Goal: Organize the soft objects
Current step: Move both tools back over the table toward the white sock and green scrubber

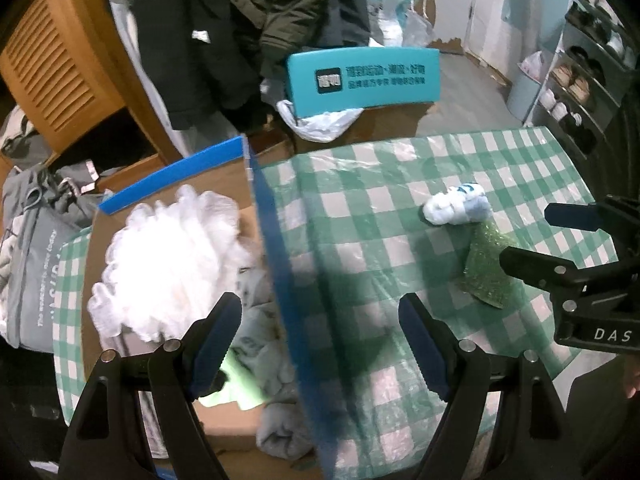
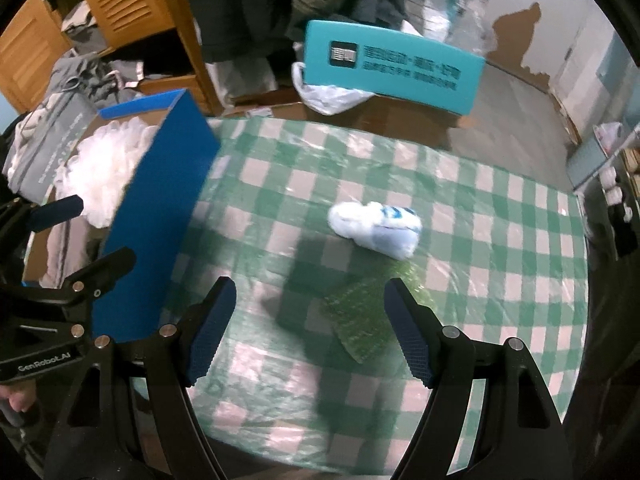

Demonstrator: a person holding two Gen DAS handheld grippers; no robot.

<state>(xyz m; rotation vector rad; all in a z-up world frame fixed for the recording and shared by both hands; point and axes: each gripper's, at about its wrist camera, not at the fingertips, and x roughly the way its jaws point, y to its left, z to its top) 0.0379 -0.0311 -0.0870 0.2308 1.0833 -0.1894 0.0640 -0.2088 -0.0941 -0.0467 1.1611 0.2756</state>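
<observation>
Already both hung empty: left gripper (image 1: 320,344) gaped over the box (image 1: 280,272) edge, right gripper (image 2: 308,328) spread above the green pad (image 2: 360,320), rolled sock (image 2: 376,230) waiting on the desk (image 2: 500,240) beyond.

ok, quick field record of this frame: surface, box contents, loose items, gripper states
surface: green-and-white checked tablecloth
box: blue-walled cardboard box at the cloth's left side
box contents: white fluffy bundle, pale cloth pieces
loose items: white-and-blue rolled soft item; green mesh piece just nearer the camera than it
left hand-held gripper: open, empty, straddling the box wall
right hand-held gripper: open, empty, above the green mesh piece
</observation>
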